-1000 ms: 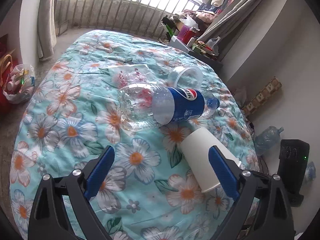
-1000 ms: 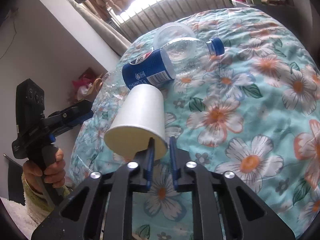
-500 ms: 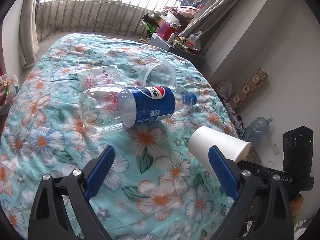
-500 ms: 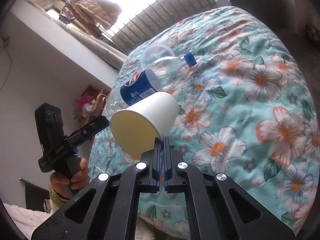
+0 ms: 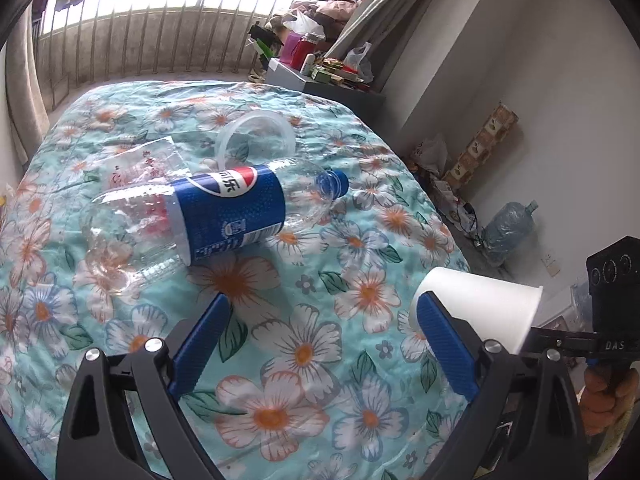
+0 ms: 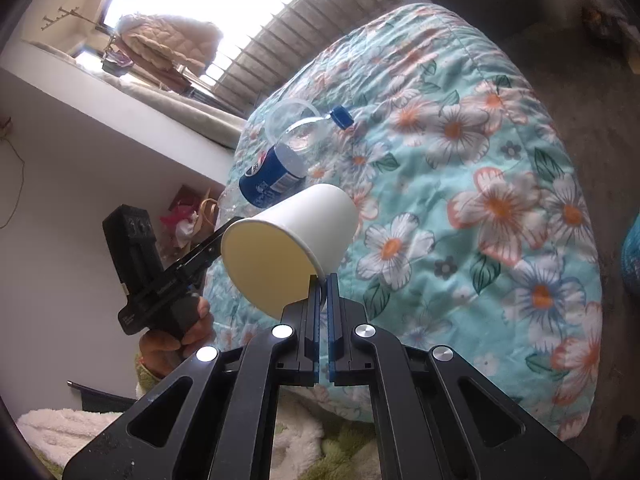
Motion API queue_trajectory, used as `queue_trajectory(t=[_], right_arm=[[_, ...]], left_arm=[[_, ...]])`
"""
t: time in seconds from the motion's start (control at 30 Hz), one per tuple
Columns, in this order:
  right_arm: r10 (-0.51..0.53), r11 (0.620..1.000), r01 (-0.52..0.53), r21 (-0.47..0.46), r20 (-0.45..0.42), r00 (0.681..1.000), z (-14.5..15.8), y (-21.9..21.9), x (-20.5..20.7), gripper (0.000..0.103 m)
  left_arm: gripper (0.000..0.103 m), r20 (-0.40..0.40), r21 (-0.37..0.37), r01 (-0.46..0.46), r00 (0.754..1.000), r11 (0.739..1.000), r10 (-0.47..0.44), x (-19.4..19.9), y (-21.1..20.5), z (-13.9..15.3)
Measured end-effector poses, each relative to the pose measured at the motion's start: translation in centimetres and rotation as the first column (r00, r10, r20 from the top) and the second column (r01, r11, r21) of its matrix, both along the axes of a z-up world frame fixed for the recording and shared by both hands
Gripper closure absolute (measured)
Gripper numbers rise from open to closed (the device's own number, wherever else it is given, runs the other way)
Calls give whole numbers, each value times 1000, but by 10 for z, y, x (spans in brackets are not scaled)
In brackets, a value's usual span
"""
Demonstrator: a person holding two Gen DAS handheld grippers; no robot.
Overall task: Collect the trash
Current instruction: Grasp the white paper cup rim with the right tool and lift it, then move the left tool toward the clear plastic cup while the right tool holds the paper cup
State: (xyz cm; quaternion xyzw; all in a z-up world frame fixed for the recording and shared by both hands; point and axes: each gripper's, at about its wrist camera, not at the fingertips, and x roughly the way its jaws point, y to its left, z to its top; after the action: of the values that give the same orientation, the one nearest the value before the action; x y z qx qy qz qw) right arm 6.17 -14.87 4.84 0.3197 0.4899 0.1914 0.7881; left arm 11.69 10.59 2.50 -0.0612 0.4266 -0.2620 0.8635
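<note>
two things differ from a second ago: the white paper cup (image 6: 296, 244), which then lay against the floral bedspread (image 6: 500, 168) beside the pepsi bottle (image 5: 208, 216), is now lifted clear of it and held in the air near the bed's edge, and the right gripper (image 6: 323, 280), whose jaws stood a little apart around the rim, has pinched them tight. in the left wrist view the bottle has slid from upper centre toward the left and looks nearer

the cup is tipped on its side, its long axis roughly level: in the right wrist view the open mouth faces the camera and down to the left, the closed base points away toward the bottle. in the left wrist view the cup (image 5: 480, 304) hangs at the right, base toward the bed, mouth toward the wall

the bottle lies flat on the bedspread, its blue cap to the right and slightly up in the left wrist view, its crumpled clear base to the left. a clear plastic cup (image 5: 256, 140) lies just behind it, and a clear plastic bag (image 5: 148, 164) sits partly under the bottle

the right gripper is closed on the cup's rim, one wall of the cup between its pads. the left gripper (image 5: 320, 344) stands wide open with nothing between its jaws, above the bedspread in front of the bottle
</note>
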Motion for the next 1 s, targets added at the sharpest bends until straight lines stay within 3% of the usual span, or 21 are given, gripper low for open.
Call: queue_trajectory(t=[0.43, 0.67, 1.0], right_arm=[[-45, 999, 46, 10, -25, 999, -7, -5, 5, 96], [-113, 990, 116, -81, 38, 993, -1, -10, 11, 69], [-105, 987, 111, -113, 62, 993, -11, -7, 16, 64]], left_arm=[[10, -10, 86, 72, 997, 994, -71, 9, -43, -22], [10, -10, 55, 44, 999, 997, -44, 12, -36, -19], [10, 55, 35, 20, 998, 999, -21, 4, -18, -2]])
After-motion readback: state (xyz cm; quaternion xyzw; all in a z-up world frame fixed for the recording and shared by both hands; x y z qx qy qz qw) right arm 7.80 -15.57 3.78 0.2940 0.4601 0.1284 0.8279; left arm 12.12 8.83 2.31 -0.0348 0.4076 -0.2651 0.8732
